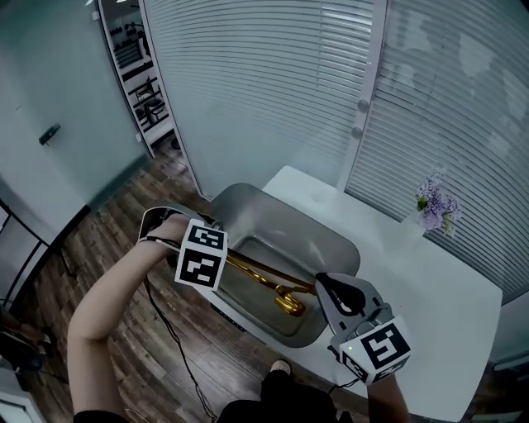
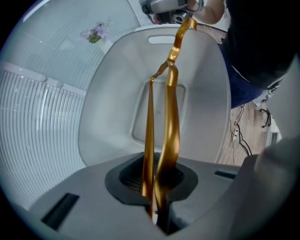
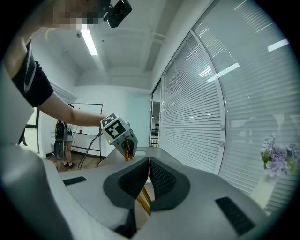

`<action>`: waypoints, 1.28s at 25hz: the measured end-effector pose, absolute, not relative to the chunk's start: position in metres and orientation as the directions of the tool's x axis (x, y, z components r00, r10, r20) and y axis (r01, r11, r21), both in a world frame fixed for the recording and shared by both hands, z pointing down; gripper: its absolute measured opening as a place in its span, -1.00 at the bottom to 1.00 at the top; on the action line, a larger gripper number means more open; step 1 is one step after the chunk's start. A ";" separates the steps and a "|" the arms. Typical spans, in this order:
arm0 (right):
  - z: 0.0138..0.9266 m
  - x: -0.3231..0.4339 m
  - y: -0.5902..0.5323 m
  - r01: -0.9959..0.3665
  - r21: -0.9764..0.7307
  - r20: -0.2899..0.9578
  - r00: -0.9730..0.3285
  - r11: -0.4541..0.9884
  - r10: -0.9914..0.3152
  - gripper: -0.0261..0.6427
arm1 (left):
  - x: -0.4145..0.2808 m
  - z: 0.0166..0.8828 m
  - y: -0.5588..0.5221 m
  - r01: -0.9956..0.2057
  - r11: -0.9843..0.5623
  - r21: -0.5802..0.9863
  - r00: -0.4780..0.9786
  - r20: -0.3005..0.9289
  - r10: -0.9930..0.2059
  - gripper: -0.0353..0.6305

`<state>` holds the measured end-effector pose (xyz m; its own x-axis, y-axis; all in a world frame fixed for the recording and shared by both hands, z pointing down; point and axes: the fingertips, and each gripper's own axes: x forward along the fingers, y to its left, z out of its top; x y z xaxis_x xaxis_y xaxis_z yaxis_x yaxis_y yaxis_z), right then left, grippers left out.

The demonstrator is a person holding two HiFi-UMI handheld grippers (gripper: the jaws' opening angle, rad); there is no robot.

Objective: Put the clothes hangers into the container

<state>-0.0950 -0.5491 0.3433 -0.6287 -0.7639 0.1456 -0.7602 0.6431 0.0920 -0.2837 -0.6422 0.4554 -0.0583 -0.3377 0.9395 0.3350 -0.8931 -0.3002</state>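
Note:
A gold clothes hanger (image 1: 263, 277) reaches across the inside of the grey metal container (image 1: 248, 195). My left gripper (image 1: 226, 259) points steeply down at the tub's left side and is shut on the hanger's wide end (image 2: 165, 154). Its hook (image 2: 186, 26) ends close to my right gripper (image 2: 168, 7). My right gripper (image 1: 324, 286) hovers over the tub's right rim. Its pads (image 3: 159, 174) are pressed together, with nothing visible between them. Two gold bars (image 3: 140, 202) show below its jaws, running toward the left gripper (image 3: 123, 140). I cannot tell whether the hook touches the right gripper.
The container (image 2: 108, 108) stands on the near-left end of a white table (image 1: 430, 273). A vase of purple flowers (image 1: 436, 205) is at the table's far edge by the window blinds. Cables (image 1: 165, 324) trail over the wooden floor at left. A person (image 3: 63, 136) stands far back.

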 end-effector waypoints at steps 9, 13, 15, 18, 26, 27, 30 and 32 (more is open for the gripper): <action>0.345 -0.101 -0.551 -0.756 0.085 0.149 -0.635 0.650 -0.758 -0.84 | -0.275 0.488 -0.648 0.335 -0.915 -0.223 -0.051 0.966 -0.254 -0.74; 0.346 -0.102 -0.553 -0.756 0.088 0.150 -0.634 0.649 -0.759 -0.84 | -0.279 0.501 -0.649 0.292 -0.939 -0.183 -0.052 0.977 -0.206 -0.74; 0.346 -0.103 -0.553 -0.757 0.090 0.151 -0.631 0.647 -0.761 -0.84 | -0.284 0.510 -0.648 0.278 -0.947 -0.159 -0.062 0.981 -0.183 -0.74; 0.345 -0.103 -0.555 -0.761 0.087 0.149 -0.628 0.643 -0.764 -0.84 | -0.293 0.521 -0.642 0.290 -0.952 -0.096 -0.128 0.982 -0.138 -0.74; 0.345 -0.103 -0.556 -0.767 0.089 0.147 -0.621 0.635 -0.770 -0.84 | -0.311 0.535 -0.622 0.278 -0.959 0.063 -0.274 0.962 -0.017 -0.74; 0.345 -0.103 -0.556 -0.767 0.090 0.148 -0.621 0.636 -0.770 -0.84 | -0.311 0.536 -0.622 0.277 -0.959 0.067 -0.277 0.961 -0.013 -0.73; 0.345 -0.103 -0.556 -0.765 0.089 0.146 -0.623 0.638 -0.768 -0.84 | -0.312 0.537 -0.621 0.275 -0.959 0.075 -0.282 0.959 -0.006 -0.73; 0.345 -0.103 -0.556 -0.764 0.086 0.145 -0.626 0.640 -0.767 -0.84 | -0.312 0.539 -0.621 0.283 -0.956 0.074 -0.285 0.958 -0.010 -0.64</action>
